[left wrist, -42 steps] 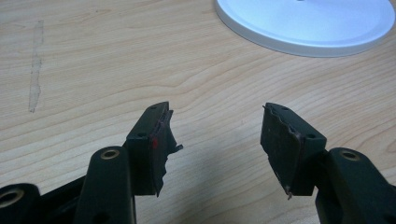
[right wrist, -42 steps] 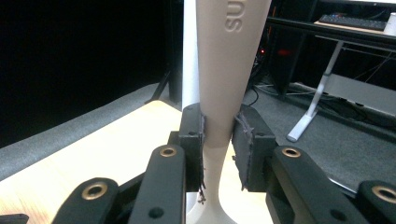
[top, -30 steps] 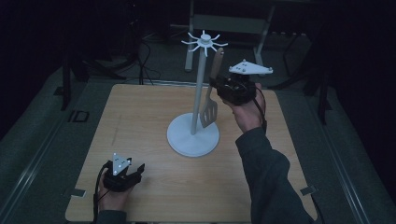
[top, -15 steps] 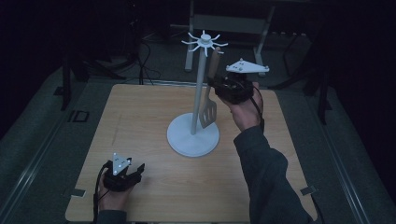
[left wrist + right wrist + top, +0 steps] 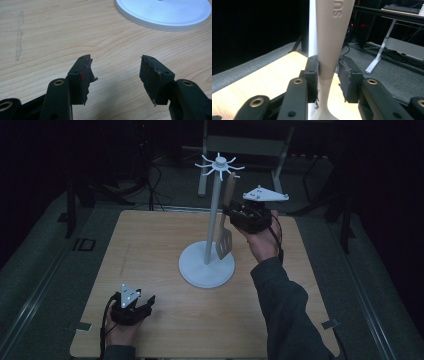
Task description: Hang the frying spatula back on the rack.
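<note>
While the spatula (image 5: pixel 226 227) hangs on the stand (image 5: pixel 207 265), the right hand-held gripper (image 5: pixel 328 75), jaws just loosened around its handle, should back away; left hand-held gripper (image 5: pixel 115 75) gapes empty.

I am working in what reads as a lab or office workroom set up for recording, not a home. The wooden counter (image 5: pixel 150 250) stands alone on grey carpeted floor (image 5: pixel 45 265), with the surroundings kept dark. Loose cables (image 5: pixel 155 175) trail across the floor behind it. Beyond the counter stands a desk on white metal legs (image 5: pixel 382 52), and a keyboard (image 5: pixel 402 8) lies on top of it. Dark stand legs (image 5: pixel 72 205) flank the counter's far corners.
</note>
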